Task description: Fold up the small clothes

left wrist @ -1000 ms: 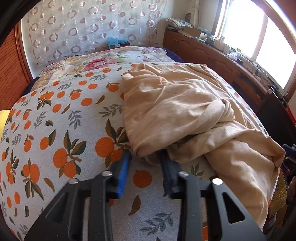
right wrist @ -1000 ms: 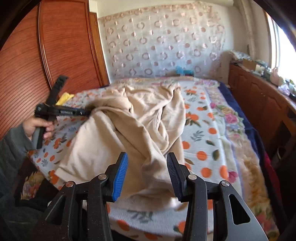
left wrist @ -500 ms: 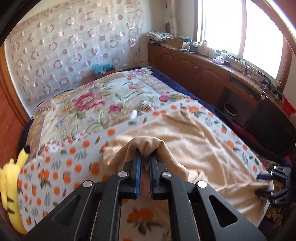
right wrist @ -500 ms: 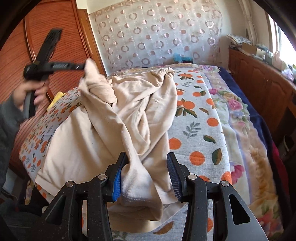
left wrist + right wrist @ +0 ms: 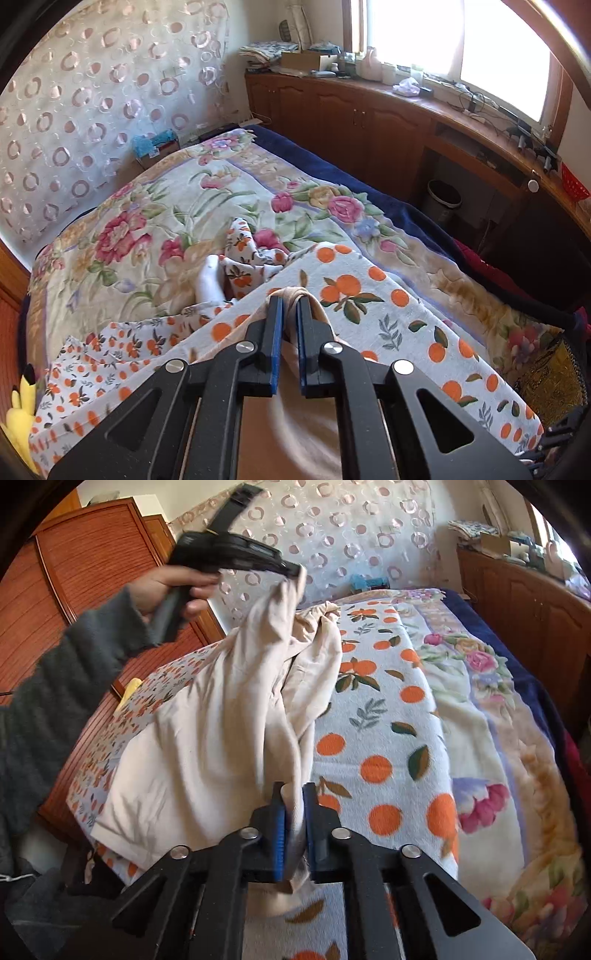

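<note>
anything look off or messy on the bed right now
The beige garment is bunched and twisted, not flat: the left gripper lifts one end while the right gripper pinches another. Farther up the bed, a white sock lies loose beside the rumpled edge of the orange-print sheet.

Garment (image 5: 207,746) on bed (image 5: 399,746), cabinets (image 5: 517,602) right.

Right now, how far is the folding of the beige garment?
Early stage. Done: both grips are made. The left gripper is shut on the beige garment and holds one end high; the right gripper is shut on a lower edge. In hand: lifting it off the orange-print blanket. Left: no fold shows yet; it hangs crumpled, so spreading and folding remain.
</note>
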A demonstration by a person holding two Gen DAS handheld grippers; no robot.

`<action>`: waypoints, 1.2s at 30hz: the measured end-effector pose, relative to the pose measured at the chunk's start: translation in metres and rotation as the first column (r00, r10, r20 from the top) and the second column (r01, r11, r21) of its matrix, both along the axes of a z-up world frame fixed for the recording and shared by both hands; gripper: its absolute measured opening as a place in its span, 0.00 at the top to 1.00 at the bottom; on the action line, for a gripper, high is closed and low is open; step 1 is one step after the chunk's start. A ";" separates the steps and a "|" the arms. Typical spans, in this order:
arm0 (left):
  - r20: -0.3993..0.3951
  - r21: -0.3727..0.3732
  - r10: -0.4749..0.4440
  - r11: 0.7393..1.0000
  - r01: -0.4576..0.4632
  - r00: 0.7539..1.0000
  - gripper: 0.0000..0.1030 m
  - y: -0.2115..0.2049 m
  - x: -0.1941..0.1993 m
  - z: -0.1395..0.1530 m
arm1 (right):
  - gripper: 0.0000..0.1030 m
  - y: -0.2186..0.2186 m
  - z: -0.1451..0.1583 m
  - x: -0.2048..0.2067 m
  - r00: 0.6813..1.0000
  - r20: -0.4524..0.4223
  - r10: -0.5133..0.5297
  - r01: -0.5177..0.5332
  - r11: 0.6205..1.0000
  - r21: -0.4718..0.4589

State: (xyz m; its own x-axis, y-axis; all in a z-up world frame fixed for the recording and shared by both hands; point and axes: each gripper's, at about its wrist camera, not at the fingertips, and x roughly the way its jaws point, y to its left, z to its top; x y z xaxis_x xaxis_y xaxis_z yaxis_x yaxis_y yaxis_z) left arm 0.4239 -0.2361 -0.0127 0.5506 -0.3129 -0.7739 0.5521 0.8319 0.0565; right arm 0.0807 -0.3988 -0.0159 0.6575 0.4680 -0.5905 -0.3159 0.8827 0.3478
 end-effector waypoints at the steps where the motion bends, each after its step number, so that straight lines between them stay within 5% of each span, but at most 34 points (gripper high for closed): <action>1: -0.002 -0.004 -0.001 1.000 0.001 1.000 0.92 -0.003 0.000 -0.002 | 0.95 -0.003 0.002 -0.003 1.000 0.006 -0.001 0.001 1.000 0.004; 11: 0.027 -0.016 0.012 1.000 -0.012 1.000 0.92 -0.005 -0.006 0.011 | 0.96 -0.018 0.003 -0.037 0.995 0.002 -0.099 0.099 0.995 0.012; 12: 0.017 -0.010 0.006 1.000 -0.006 1.000 0.85 -0.005 -0.008 0.012 | 0.96 -0.016 0.001 -0.035 0.996 -0.012 -0.092 0.092 0.996 0.004; 13: 0.006 -0.019 -0.002 1.000 0.002 1.000 0.63 -0.004 -0.010 0.013 | 0.96 -0.012 0.000 -0.034 0.996 -0.017 -0.084 0.084 0.996 -0.011; 15: 0.002 -0.056 -0.020 0.998 0.021 1.000 0.41 0.005 -0.024 0.022 | 0.96 -0.007 0.003 -0.031 0.995 -0.011 -0.096 0.095 0.994 -0.046; 17: 0.031 -0.054 -0.020 0.998 0.022 0.999 0.31 0.015 -0.041 0.028 | 0.96 -0.003 0.006 -0.029 0.995 -0.003 -0.096 0.096 0.994 -0.059; 24: 0.055 -0.081 0.018 0.997 -0.014 0.998 0.30 0.079 -0.122 0.024 | 0.91 0.003 0.003 -0.025 0.995 0.022 -0.101 0.103 0.988 -0.118; 29: 0.016 -0.104 0.075 0.992 -0.073 0.997 0.30 0.124 -0.174 -0.005 | 0.62 0.007 -0.004 -0.020 0.993 0.014 -0.114 0.115 0.985 -0.128; 36: -0.010 -0.154 0.130 0.979 -0.130 0.991 0.30 0.158 -0.237 -0.031 | 0.56 0.012 -0.004 -0.013 0.993 0.038 -0.112 0.117 0.983 -0.141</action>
